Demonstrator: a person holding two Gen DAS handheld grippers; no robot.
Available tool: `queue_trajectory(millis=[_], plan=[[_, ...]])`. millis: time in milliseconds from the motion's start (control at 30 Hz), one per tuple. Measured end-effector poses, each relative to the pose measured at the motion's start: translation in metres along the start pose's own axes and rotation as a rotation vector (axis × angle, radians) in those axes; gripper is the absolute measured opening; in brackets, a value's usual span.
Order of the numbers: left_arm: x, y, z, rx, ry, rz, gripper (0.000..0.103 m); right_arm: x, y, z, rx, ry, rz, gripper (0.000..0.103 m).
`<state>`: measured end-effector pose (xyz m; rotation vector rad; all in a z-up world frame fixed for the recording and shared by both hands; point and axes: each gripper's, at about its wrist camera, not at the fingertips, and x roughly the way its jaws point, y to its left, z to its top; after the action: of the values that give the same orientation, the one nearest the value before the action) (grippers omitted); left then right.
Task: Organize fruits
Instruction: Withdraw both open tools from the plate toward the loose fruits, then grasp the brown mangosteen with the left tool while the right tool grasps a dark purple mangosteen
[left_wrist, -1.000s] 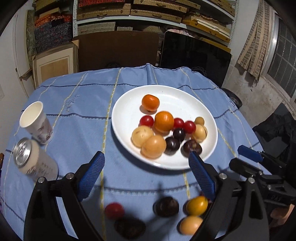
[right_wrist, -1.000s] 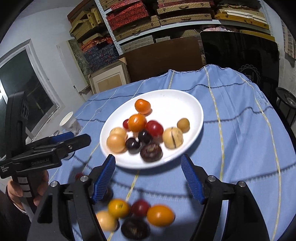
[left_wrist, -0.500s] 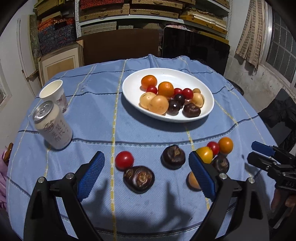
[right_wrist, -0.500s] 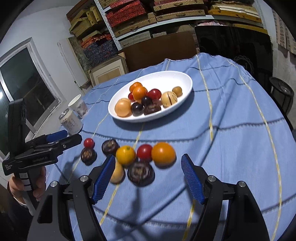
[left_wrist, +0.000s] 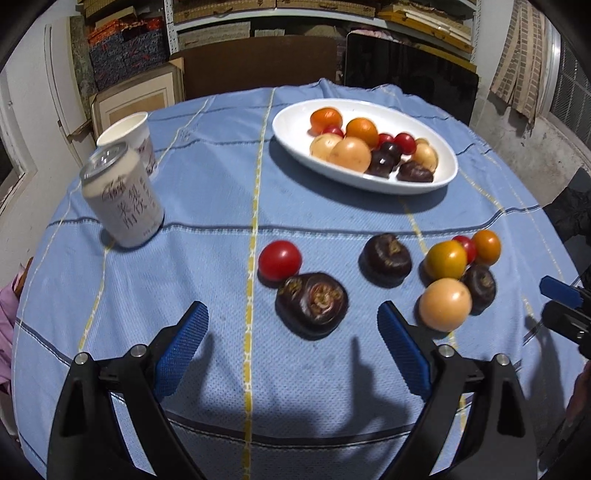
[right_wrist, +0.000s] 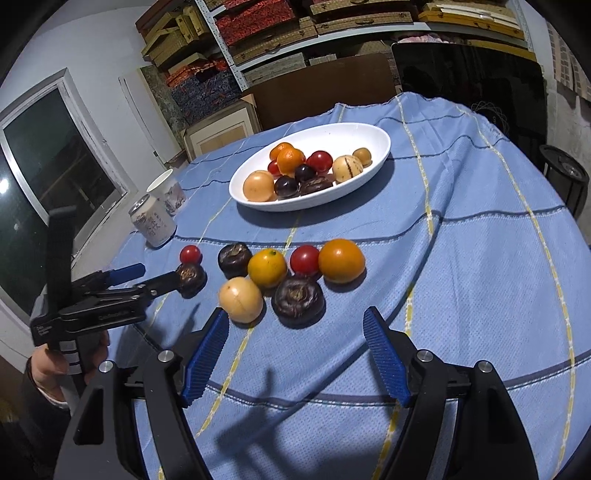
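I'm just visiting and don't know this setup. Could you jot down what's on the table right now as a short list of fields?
surface: round table under a blue cloth with yellow stripes
dish: white oval plate at the far side, holding orange, tan, red and dark fruits
loose fruit: eight pieces on the cloth near the tools, among them a small red tomato and a dark brown wrinkled fruit
drinks: white drink can in front of a white paper cup
left gripper: open, holding nothing
right gripper: opening, holding nothing
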<state>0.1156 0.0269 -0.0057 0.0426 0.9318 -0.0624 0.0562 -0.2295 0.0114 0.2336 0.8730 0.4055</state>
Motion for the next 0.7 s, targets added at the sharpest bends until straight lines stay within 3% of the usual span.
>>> queue_trajectory(millis=[367, 400, 467, 567, 600, 700], plan=[[0.019, 0.000, 0.001, -0.033, 0.048, -0.018, 0.090, 0.007, -0.002, -0.005, 0.029, 0.027, 0.025, 0.076], [0.021, -0.001, 0.003, -0.029, 0.051, -0.016, 0.088, 0.008, -0.002, -0.005, 0.032, 0.031, 0.019, 0.076], [0.026, -0.004, 0.004, -0.023, 0.058, -0.018, 0.070, 0.008, -0.001, -0.004, 0.024, 0.031, 0.004, 0.076], [0.032, -0.007, 0.004, -0.023, 0.070, -0.026, 0.051, 0.005, 0.002, -0.003, -0.003, 0.017, -0.008, 0.076], [0.032, -0.009, 0.003, -0.007, 0.067, -0.025, 0.047, 0.004, 0.003, -0.003, -0.010, 0.015, -0.016, 0.076], [0.031, -0.012, 0.002, 0.013, 0.062, -0.018, 0.047, 0.008, 0.009, -0.003, -0.046, 0.021, -0.051, 0.076]])
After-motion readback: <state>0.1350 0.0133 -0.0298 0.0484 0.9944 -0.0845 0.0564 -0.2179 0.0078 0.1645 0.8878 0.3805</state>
